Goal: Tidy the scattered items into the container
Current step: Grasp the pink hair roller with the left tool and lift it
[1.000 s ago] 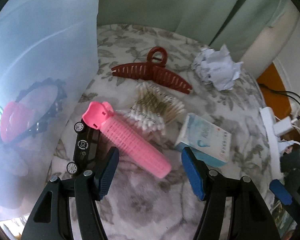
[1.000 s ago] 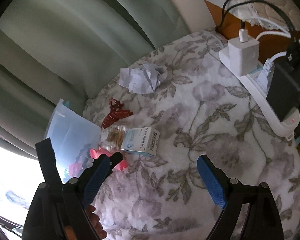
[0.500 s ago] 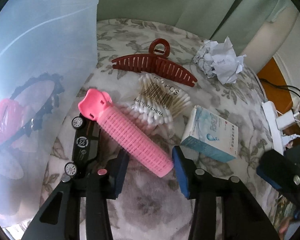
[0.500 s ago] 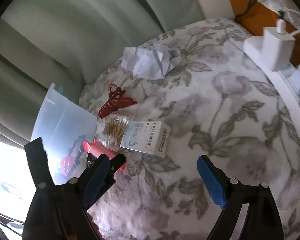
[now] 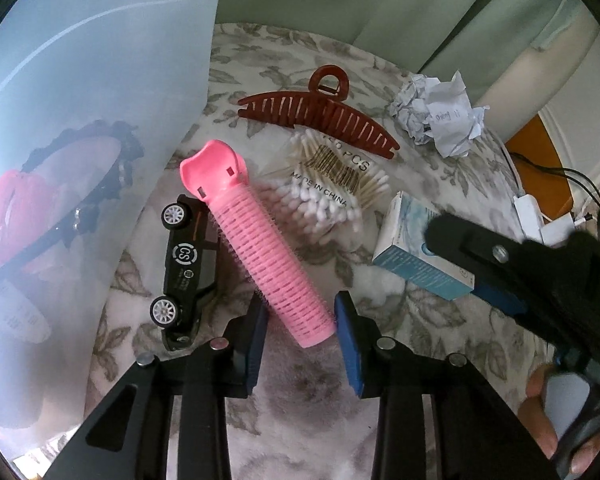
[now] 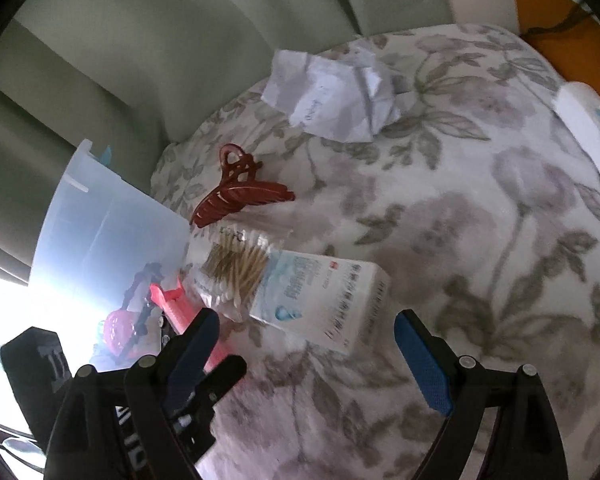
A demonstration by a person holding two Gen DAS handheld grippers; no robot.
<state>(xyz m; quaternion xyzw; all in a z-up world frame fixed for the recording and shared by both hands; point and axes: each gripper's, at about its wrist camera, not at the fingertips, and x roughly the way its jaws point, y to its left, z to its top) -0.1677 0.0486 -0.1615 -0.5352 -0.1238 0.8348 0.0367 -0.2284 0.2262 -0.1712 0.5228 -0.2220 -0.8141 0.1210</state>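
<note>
A pink hair roller (image 5: 256,240) lies on the floral cloth, leaning over a black toy car (image 5: 186,268). My left gripper (image 5: 300,330) has its blue pads on both sides of the roller's near end, closed on it. A translucent container (image 5: 92,92) stands at left with a black headband and a pink item inside. My right gripper (image 6: 306,354) is open just in front of a white and blue box (image 6: 320,294). A bag of cotton swabs (image 5: 332,190), a red claw clip (image 5: 320,114) and crumpled paper (image 5: 440,114) lie beyond.
A white power strip with chargers and cables (image 5: 540,220) lies at the right edge of the cloth. Green curtains hang behind the table. The container (image 6: 108,232) also shows at the left of the right wrist view.
My left gripper moved forward and closed its fingers around the roller's near end. My right gripper moved in toward the box and now shows in the left wrist view.
</note>
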